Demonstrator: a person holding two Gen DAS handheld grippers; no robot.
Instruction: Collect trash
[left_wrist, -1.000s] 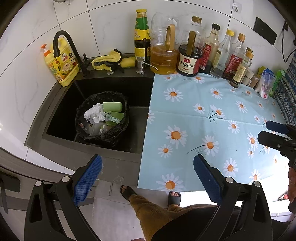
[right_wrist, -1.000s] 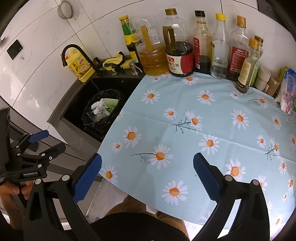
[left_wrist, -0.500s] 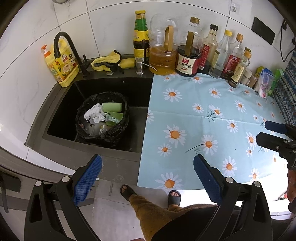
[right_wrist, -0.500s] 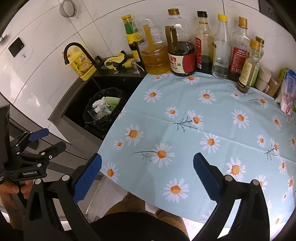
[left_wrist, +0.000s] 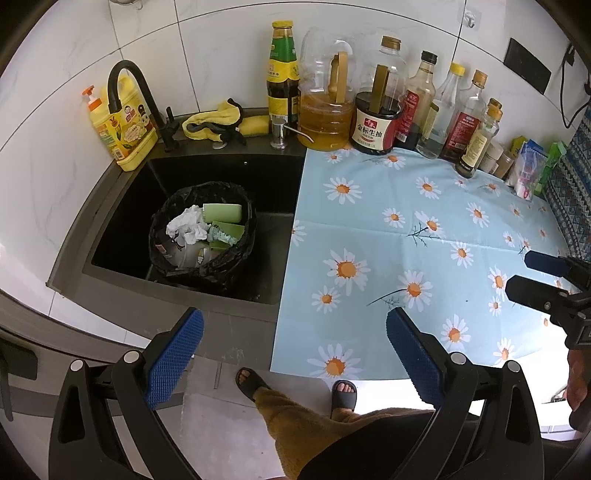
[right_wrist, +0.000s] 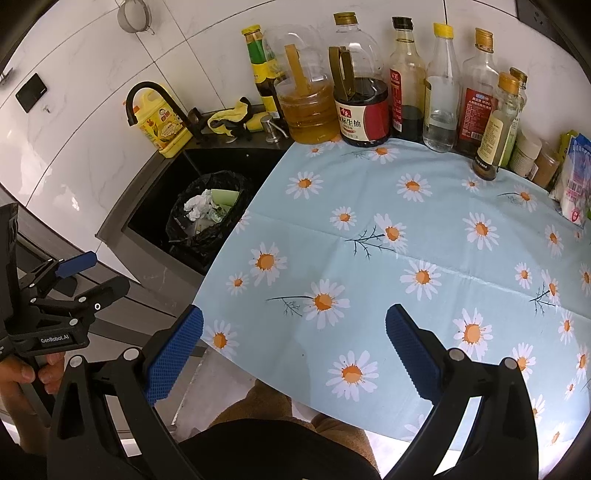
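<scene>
A black trash bag stands in the dark sink, and crumpled white paper with green cartons fills it. From the right wrist view the same trash bag lies at the left. My left gripper hangs open and empty in front of the counter's edge, above the floor. My right gripper is open and empty over the near edge of the daisy tablecloth. Each gripper shows in the other's view: the right gripper and the left gripper.
Oil and sauce bottles line the back wall. A yellow detergent jug, a black faucet and a yellow cloth sit behind the sink. Packets stand at the far right. A person's sandalled feet are below the counter.
Both grippers have drawn back slightly from the counter, still open and empty. The bag and its trash have not moved.
</scene>
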